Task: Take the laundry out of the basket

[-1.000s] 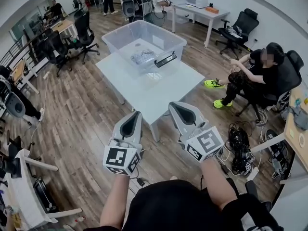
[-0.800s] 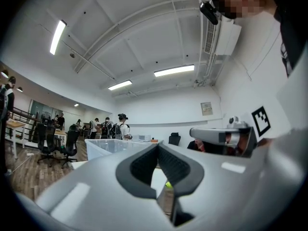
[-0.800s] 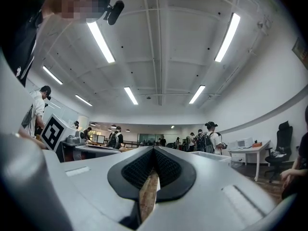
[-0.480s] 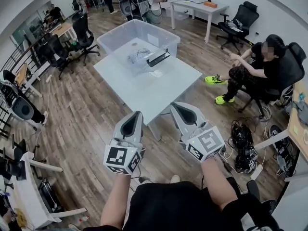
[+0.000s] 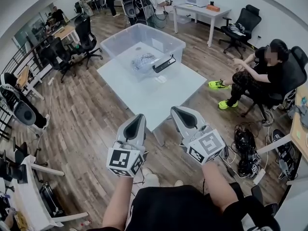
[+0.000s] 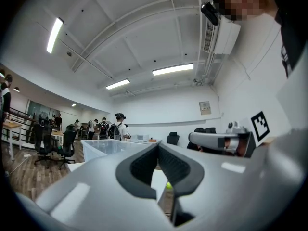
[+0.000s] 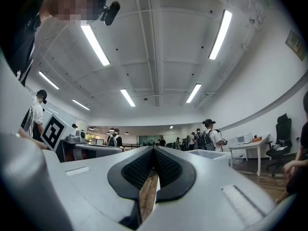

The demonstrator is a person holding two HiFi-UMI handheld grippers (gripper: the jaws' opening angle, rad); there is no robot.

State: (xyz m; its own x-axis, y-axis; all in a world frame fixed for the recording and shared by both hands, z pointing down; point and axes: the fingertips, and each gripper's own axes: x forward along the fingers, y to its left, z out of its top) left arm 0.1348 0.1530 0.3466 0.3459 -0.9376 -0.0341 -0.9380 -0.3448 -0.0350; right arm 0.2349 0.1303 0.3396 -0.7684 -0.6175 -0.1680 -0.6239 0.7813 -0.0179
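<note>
A clear plastic basket stands at the far end of the white table. Grey laundry lies crumpled inside it. A black flat object rests at the basket's near right corner, with a small white item on the table beside it. My left gripper and right gripper are held side by side short of the table's near edge, both shut and empty. The left gripper view shows shut jaws with the basket beyond them. In the right gripper view the jaws are likewise shut, and the basket stands to the right.
A person in black sits on an office chair right of the table. Cables and a power strip lie on the wood floor at the right. Office chairs stand to the left, a white desk and several standing people at the back.
The head view has swayed a little, so the table and basket shift in the picture. Both grippers sit slightly lower in the view, still shut and side by side.
</note>
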